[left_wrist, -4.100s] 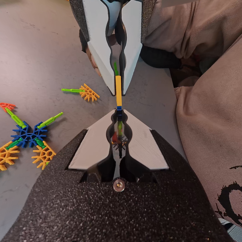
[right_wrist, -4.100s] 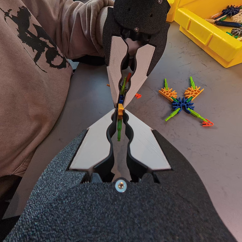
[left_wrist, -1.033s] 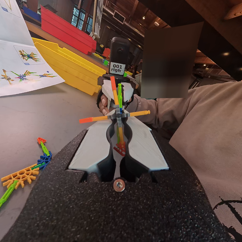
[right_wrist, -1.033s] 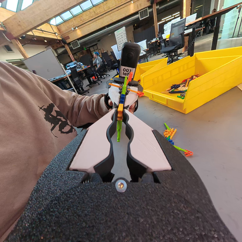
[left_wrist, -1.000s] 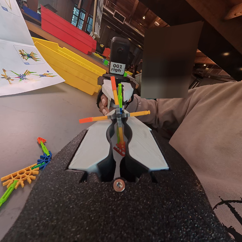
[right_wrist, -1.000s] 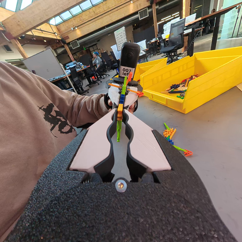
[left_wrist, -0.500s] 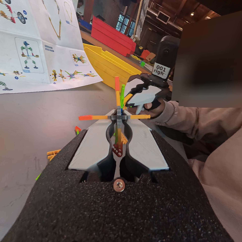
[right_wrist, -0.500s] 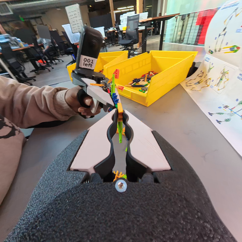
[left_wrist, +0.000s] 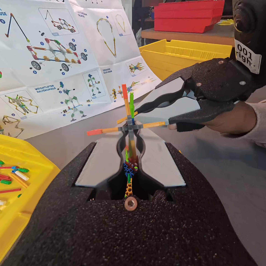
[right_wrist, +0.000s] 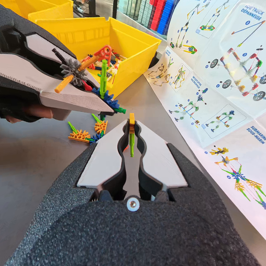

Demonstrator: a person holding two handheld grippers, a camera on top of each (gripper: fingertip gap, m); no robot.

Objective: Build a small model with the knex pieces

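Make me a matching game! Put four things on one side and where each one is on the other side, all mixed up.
1 model with grey hub
2 green rod with yellow piece
3 orange fan pieces
4 loose pieces

A flat on the table
B held by the right gripper
C held by the left gripper
D in the yellow bin

Pairs: 1-C, 2-B, 3-A, 4-D.

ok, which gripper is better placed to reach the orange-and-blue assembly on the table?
Left, probably. The left gripper hangs right over the assembly; the right gripper sits beside it. Both are shut on parts, though: left on the spoked cluster, right on a yellow-green piece.
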